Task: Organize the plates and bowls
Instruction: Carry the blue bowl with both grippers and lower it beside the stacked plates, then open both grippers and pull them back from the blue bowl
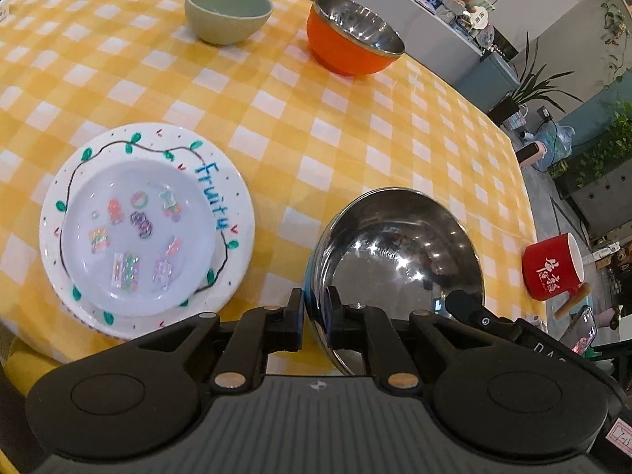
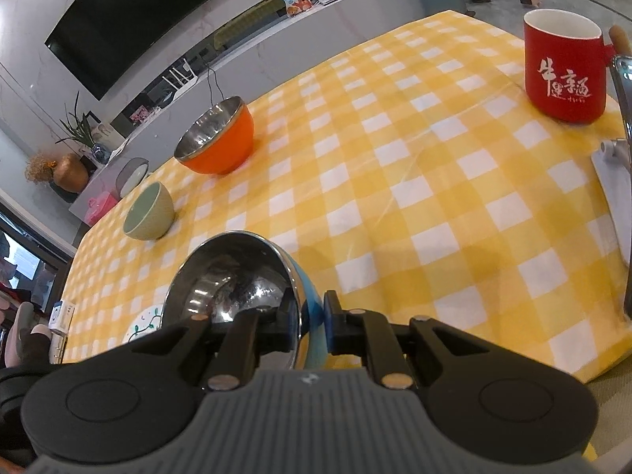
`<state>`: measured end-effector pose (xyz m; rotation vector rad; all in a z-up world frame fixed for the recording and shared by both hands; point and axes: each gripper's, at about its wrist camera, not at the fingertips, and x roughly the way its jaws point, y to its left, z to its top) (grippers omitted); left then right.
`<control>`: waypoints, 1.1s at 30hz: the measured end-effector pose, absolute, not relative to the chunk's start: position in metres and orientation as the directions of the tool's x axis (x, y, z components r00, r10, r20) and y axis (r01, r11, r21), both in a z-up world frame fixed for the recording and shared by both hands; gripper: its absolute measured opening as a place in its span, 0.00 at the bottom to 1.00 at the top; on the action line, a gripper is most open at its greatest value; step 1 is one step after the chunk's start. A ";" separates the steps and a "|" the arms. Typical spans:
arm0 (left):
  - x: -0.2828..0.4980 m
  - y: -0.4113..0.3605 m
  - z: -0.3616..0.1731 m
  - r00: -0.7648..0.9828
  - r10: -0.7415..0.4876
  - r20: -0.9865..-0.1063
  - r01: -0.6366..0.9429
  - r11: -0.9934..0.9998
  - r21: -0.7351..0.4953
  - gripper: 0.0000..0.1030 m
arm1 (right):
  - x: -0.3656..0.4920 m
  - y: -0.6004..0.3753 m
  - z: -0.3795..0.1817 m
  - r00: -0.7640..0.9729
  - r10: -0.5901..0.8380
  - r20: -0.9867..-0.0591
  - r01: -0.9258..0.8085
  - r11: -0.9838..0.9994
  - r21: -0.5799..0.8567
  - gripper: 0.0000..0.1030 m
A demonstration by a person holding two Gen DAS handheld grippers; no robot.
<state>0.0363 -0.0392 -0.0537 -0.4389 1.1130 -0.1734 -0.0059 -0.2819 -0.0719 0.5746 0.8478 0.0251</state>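
A steel-lined bowl with a blue outside is held by both grippers on opposite sides of its rim. My left gripper is shut on its left rim. My right gripper is shut on its right rim, and its finger shows in the left wrist view. A small clear plate lies stacked on a white "Fruity" plate to the bowl's left. An orange steel-lined bowl and a green bowl stand farther back.
A red mug stands near the table's right edge. The yellow checked tablecloth covers the table. A white object with a metal bar sits at the far right of the right wrist view.
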 end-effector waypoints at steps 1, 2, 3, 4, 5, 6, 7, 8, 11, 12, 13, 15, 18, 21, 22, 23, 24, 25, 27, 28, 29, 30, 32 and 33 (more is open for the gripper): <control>0.037 -0.040 -0.054 0.443 -0.350 -0.826 -0.079 0.902 -0.424 0.12 | -0.006 -0.282 -0.072 0.672 0.242 -0.700 0.203 0.849 0.488 0.12; 0.038 -0.041 -0.053 0.448 -0.349 -0.823 -0.071 0.904 -0.422 0.13 | -0.004 -0.282 -0.073 0.675 0.239 -0.698 0.204 0.849 0.487 0.12; 0.039 -0.043 -0.053 0.456 -0.345 -0.820 -0.059 0.908 -0.415 0.13 | -0.003 -0.282 -0.073 0.677 0.237 -0.697 0.205 0.848 0.488 0.12; 0.041 -0.045 -0.053 0.465 -0.338 -0.818 -0.052 0.912 -0.407 0.13 | -0.002 -0.282 -0.074 0.679 0.234 -0.696 0.210 0.846 0.490 0.12; 0.041 -0.046 -0.053 0.473 -0.331 -0.816 -0.046 0.916 -0.398 0.13 | -0.001 -0.283 -0.074 0.680 0.233 -0.695 0.212 0.845 0.491 0.12; 0.041 -0.048 -0.053 0.479 -0.325 -0.815 -0.040 0.920 -0.390 0.13 | 0.000 -0.282 -0.074 0.681 0.232 -0.695 0.213 0.845 0.491 0.12; 0.041 -0.048 -0.054 0.481 -0.324 -0.815 -0.039 0.920 -0.389 0.13 | 0.001 -0.282 -0.074 0.681 0.231 -0.695 0.212 0.846 0.489 0.12; 0.041 -0.049 -0.053 0.480 -0.326 -0.814 -0.038 0.920 -0.390 0.13 | 0.001 -0.281 -0.074 0.681 0.228 -0.696 0.212 0.848 0.486 0.12; 0.040 -0.048 -0.053 0.481 -0.331 -0.812 -0.030 0.919 -0.393 0.14 | 0.002 -0.280 -0.075 0.675 0.221 -0.704 0.219 0.852 0.477 0.11; 0.040 -0.047 -0.054 0.480 -0.335 -0.811 -0.031 0.917 -0.397 0.14 | 0.002 -0.281 -0.075 0.674 0.221 -0.705 0.220 0.850 0.478 0.12; 0.040 -0.046 -0.054 0.481 -0.340 -0.808 -0.030 0.915 -0.403 0.15 | 0.002 -0.281 -0.075 0.674 0.223 -0.704 0.222 0.848 0.481 0.13; 0.040 -0.045 -0.054 0.480 -0.347 -0.806 -0.031 0.911 -0.410 0.15 | 0.003 -0.282 -0.076 0.671 0.225 -0.707 0.225 0.846 0.483 0.14; 0.041 -0.045 -0.053 0.481 -0.346 -0.806 -0.038 0.910 -0.414 0.22 | 0.003 -0.281 -0.076 0.675 0.224 -0.703 0.226 0.844 0.486 0.19; 0.039 -0.044 -0.051 0.494 -0.338 -0.801 -0.039 0.912 -0.409 0.36 | -0.001 -0.282 -0.072 0.701 0.225 -0.677 0.213 0.840 0.499 0.41; 0.039 -0.045 -0.050 0.499 -0.337 -0.799 -0.035 0.913 -0.407 0.41 | -0.001 -0.281 -0.071 0.708 0.221 -0.671 0.207 0.843 0.496 0.42; 0.038 -0.045 -0.048 0.504 -0.335 -0.796 -0.031 0.914 -0.404 0.45 | -0.002 -0.280 -0.070 0.714 0.217 -0.665 0.201 0.847 0.493 0.42; 0.037 -0.045 -0.046 0.513 -0.332 -0.791 -0.025 0.916 -0.401 0.47 | -0.002 -0.279 -0.069 0.719 0.217 -0.661 0.196 0.848 0.492 0.44; 0.036 -0.045 -0.044 0.523 -0.328 -0.787 -0.018 0.919 -0.395 0.49 | -0.002 -0.279 -0.068 0.723 0.217 -0.656 0.192 0.849 0.492 0.45; 0.033 -0.047 -0.037 0.553 -0.298 -0.778 0.005 0.935 -0.355 0.50 | -0.003 -0.278 -0.067 0.734 0.218 -0.644 0.184 0.848 0.497 0.47; 0.030 -0.048 -0.033 0.577 -0.273 -0.770 0.017 0.946 -0.323 0.52 | -0.004 -0.279 -0.066 0.740 0.217 -0.637 0.182 0.848 0.499 0.48; 0.028 -0.050 -0.029 0.600 -0.253 -0.759 0.029 0.955 -0.294 0.54 | -0.005 -0.279 -0.065 0.746 0.214 -0.630 0.180 0.847 0.500 0.48; 0.026 -0.051 -0.025 0.621 -0.236 -0.748 0.041 0.962 -0.269 0.55 | -0.006 -0.280 -0.064 0.752 0.212 -0.625 0.179 0.846 0.502 0.48; 0.023 -0.051 -0.018 0.645 -0.223 -0.731 0.056 0.968 -0.246 0.55 | -0.007 -0.280 -0.062 0.765 0.209 -0.610 0.173 0.845 0.506 0.49; 0.022 -0.050 -0.016 0.654 -0.221 -0.724 0.060 0.968 -0.242 0.55 | -0.007 -0.280 -0.061 0.770 0.206 -0.604 0.170 0.846 0.506 0.49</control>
